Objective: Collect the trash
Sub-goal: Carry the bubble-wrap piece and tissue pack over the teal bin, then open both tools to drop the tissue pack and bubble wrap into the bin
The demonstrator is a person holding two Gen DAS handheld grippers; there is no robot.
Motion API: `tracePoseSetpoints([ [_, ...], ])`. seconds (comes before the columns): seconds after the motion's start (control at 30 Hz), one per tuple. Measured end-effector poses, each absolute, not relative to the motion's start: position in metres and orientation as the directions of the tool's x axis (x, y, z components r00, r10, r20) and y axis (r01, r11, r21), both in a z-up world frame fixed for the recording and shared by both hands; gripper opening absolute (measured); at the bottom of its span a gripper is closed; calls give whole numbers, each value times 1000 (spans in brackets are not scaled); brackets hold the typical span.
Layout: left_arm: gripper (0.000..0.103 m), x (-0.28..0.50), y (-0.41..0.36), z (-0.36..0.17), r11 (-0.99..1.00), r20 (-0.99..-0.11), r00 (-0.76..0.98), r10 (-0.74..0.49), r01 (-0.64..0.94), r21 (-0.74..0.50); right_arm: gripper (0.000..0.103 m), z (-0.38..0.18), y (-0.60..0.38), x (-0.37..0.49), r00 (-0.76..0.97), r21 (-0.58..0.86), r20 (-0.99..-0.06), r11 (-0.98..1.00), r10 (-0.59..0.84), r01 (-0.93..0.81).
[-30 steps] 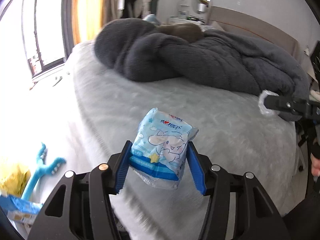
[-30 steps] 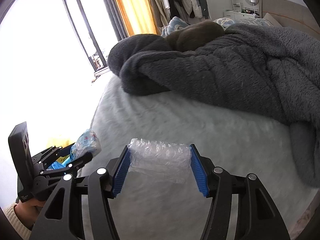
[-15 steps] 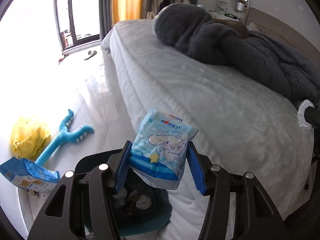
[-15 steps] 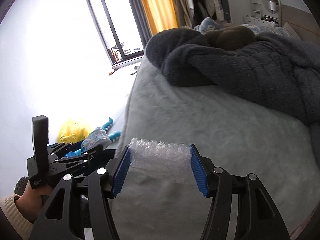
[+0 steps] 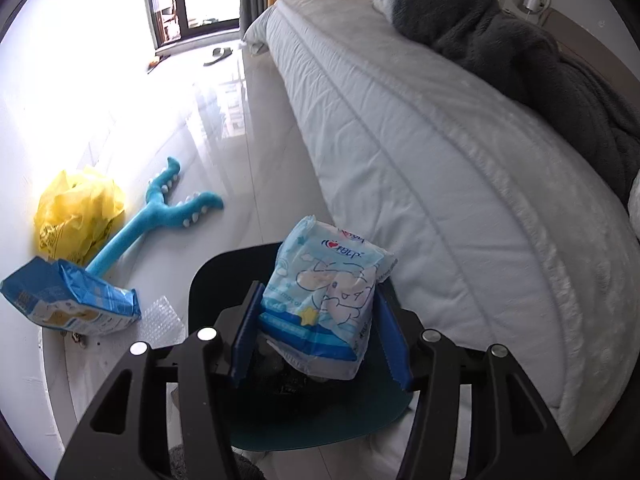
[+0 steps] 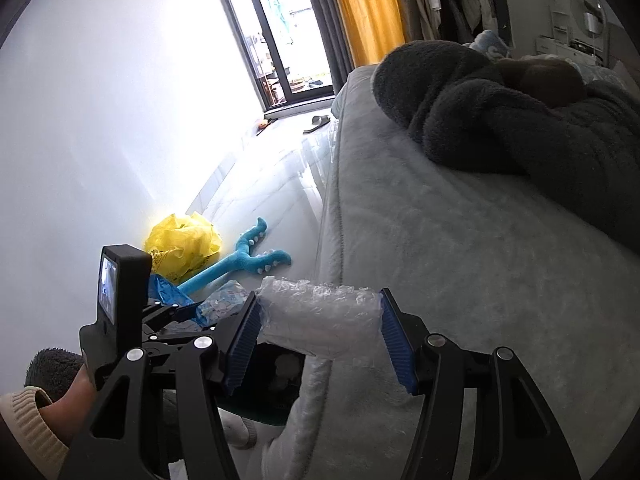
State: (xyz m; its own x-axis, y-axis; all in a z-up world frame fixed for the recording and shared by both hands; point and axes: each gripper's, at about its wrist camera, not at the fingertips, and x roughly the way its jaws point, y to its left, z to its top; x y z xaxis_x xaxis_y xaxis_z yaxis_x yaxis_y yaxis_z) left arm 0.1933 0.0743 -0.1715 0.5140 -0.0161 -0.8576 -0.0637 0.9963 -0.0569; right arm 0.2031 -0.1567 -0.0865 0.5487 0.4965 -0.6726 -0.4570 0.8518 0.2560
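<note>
We hold the left tongs (image 5: pixel 318 330) clenched on a light blue tissue pack (image 5: pixel 324 300), which hangs above the dark bin (image 5: pixel 208 280) standing on the floor beside the bed (image 5: pixel 420 152). Our right tongs (image 6: pixel 318 336) are clenched on a wad of bubble wrap (image 6: pixel 320 316), held over the bed's near edge with the bin partly visible below. In the left wrist view, a blue bag (image 5: pixel 68 300) lies at 9 o'clock from the bin, a scrap of clear wrap (image 5: pixel 162 316) just beside it, a yellow bag (image 5: pixel 76 212) at 10 o'clock, and a blue plush toy (image 5: pixel 160 208) between the yellow bag and the bin. A grey blanket (image 5: pixel 520 52) is heaped on the bed at 1 o'clock.
</note>
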Motion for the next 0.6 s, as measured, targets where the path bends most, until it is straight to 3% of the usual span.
tracePoseSetpoints([
  [0.6, 60, 183, 136, -230, 987, -952, 305, -35, -140, -81, 59, -108, -66, 211, 461, 250, -699, 791, 547, -559],
])
